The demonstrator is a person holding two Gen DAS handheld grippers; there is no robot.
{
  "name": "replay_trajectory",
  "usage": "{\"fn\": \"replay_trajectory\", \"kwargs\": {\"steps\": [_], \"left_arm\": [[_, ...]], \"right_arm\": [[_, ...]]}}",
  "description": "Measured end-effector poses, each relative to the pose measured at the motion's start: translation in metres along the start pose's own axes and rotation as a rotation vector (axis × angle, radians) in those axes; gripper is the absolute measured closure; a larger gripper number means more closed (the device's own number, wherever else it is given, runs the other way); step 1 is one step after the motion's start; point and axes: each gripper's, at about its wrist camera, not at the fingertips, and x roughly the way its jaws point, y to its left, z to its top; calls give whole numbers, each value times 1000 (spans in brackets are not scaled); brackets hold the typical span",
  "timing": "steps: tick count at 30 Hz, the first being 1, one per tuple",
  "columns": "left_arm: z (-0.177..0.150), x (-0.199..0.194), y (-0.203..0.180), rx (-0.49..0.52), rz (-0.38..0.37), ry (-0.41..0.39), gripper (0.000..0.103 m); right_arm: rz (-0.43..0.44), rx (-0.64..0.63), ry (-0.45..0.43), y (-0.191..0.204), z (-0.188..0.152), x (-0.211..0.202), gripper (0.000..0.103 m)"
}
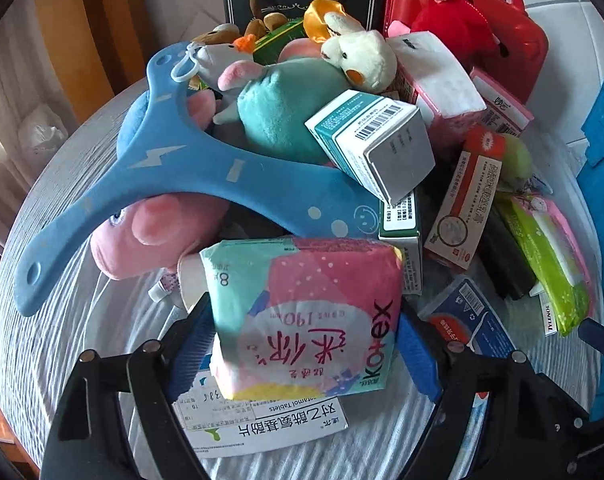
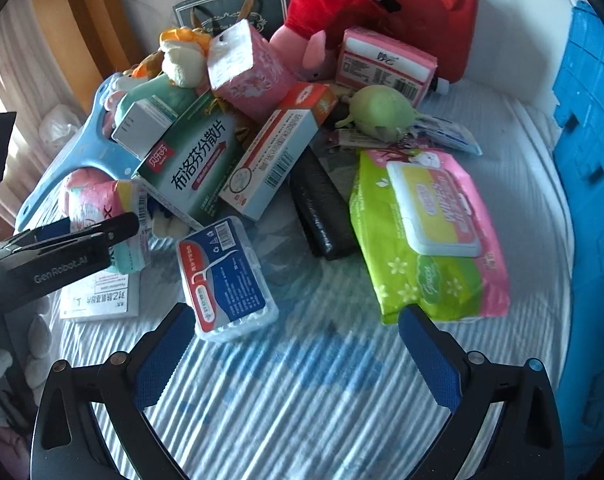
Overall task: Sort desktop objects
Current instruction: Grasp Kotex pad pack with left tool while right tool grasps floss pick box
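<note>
Two hand-held grippers over a heap of mixed desktop objects on a striped white cloth (image 2: pixel 310 400).

The left gripper (image 1: pixel 302 332) has its jaws spread wide with the pink-and-teal Kotex pack (image 1: pixel 302 316) between the blue pads; whether the pads actually press on the pack I cannot tell; the pack sits at the near edge of the heap, on top of a flat white tablet box (image 1: pixel 262 424), just in front of the blue hanger (image 1: pixel 190 168) and the pink plush toy (image 1: pixel 158 232); the right gripper (image 2: pixel 298 344) is parted and empty above bare cloth, its left finger just beside the clear floss-pick box (image 2: pixel 226 276), the green wet-wipes pack (image 2: pixel 426 232) near its right finger; a blue crate (image 2: pixel 590 152) stands at the right edge.
</note>
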Motion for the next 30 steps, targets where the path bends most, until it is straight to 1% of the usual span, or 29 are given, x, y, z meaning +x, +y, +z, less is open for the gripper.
{"fn": "replay_trajectory", "kwargs": {"steps": [2,4,7,11,19,20,21,22,23,26,30], "left_arm": [[-2,8,2,-5,-10,22,18],[-4,10,5,-9,-25,18,18],[-8,10,7,16,-27,0,19],[-11,8,11,24,-37,-21,21],[-18,0,24,-1,-43,-43,25],[-19,-2,25,-3,-45,-45,25],[-20,-4,26,-3,-44,-48,25],[-20,-5,26,-2,-44,-51,25],[-21,-8,27,-3,-45,-56,25],[-24,-18,27,-3,-46,-74,25],[-23,-40,28,-1,-48,-112,25]], "right_arm": [[10,-15,16,4,1,8,0],[14,-33,34,10,2,18,0],[17,-50,52,16,4,29,0],[14,-77,69,26,7,43,0],[-2,-157,74,49,9,58,1],[-8,-169,72,52,9,59,11],[-10,-179,72,54,9,59,17],[-15,-188,74,57,9,60,31],[-16,-193,77,59,8,60,38],[-16,-191,61,61,7,53,40],[-12,-190,7,62,6,29,41]]}}
